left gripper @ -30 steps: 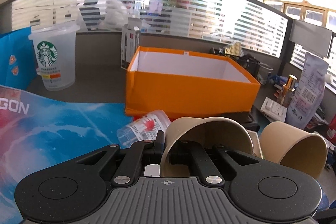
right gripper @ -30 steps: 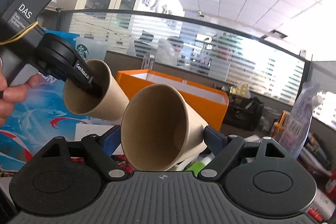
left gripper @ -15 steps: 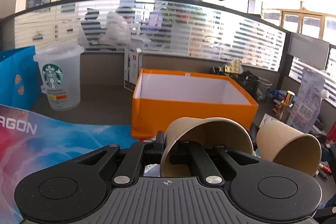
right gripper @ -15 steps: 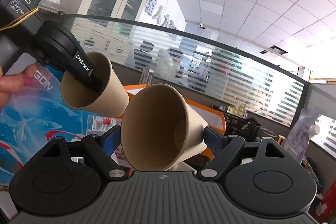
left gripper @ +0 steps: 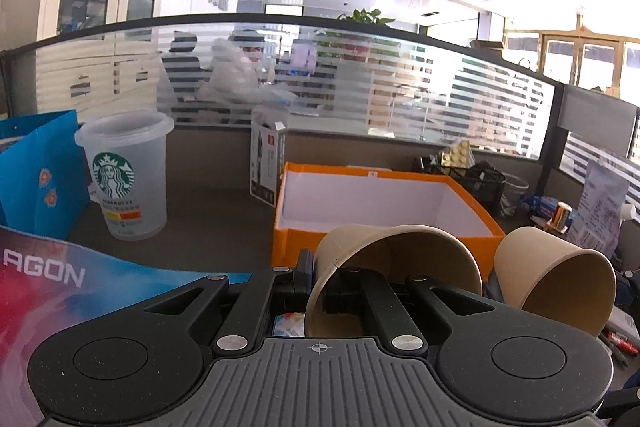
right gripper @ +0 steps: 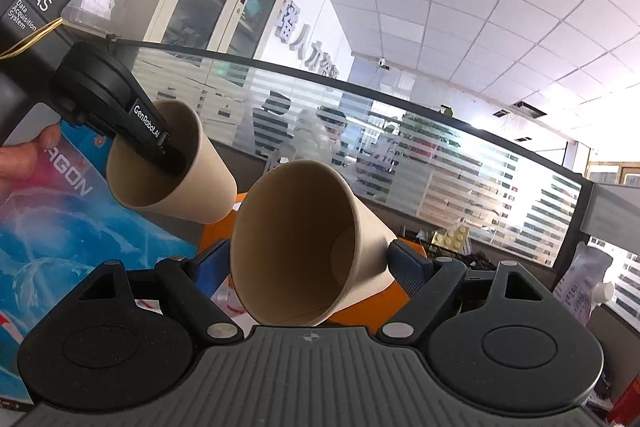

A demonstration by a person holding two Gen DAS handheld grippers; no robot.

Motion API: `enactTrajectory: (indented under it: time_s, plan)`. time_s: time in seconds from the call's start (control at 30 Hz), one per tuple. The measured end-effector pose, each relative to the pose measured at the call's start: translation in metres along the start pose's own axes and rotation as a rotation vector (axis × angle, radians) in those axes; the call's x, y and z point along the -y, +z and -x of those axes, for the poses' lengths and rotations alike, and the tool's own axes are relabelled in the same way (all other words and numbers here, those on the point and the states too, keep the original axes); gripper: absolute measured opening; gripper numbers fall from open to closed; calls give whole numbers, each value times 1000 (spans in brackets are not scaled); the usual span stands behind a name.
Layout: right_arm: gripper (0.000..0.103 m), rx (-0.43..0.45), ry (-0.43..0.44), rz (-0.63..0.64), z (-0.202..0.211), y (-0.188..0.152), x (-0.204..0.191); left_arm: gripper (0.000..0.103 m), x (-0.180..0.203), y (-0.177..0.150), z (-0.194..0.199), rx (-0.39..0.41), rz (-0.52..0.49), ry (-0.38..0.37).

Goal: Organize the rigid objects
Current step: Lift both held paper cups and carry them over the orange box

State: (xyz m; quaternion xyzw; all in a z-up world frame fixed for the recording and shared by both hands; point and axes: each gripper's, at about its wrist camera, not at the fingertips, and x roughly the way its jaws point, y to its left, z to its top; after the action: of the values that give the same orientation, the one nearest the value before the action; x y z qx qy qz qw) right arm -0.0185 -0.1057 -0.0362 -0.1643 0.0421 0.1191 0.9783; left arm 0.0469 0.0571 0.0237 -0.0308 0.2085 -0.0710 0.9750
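Left gripper point(left gripper: 320, 275): jaws closed, pinching rim wall of left paper cup point(left gripper: 400, 259), one finger inside. Right gripper point(right gripper: 308, 263): jaws wide, clamping right paper cup point(right gripper: 304, 239) across body, mouth toward camera. Orange box point(left gripper: 384, 211) beyond left fingertips.

Count on inspection: two brown paper cups point(left gripper: 394, 267) point(left gripper: 556, 283), one translucent plastic cup point(left gripper: 128, 175) with a green logo, one orange box point(left gripper: 384, 203), one blue paper bag point(left gripper: 38, 183), one upright carton point(left gripper: 267, 163), two grippers point(left gripper: 320, 285) point(right gripper: 310, 261)
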Motion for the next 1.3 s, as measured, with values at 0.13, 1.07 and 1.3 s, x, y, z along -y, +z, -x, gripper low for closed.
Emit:
enactTrajectory:
  time_s: [0.13,1.07,1.3]
  plan:
    - [82,7,-5,-2,-3,3,0,2,-2,7,1,17,-1,-2]
    - [82,37,-53,-15,-32,23,9,3,-5,40,-6,84,-23,-5]
    - [82,40,-60,-23,-41,26,14,3,-2,47,-16,85,-34,-4]
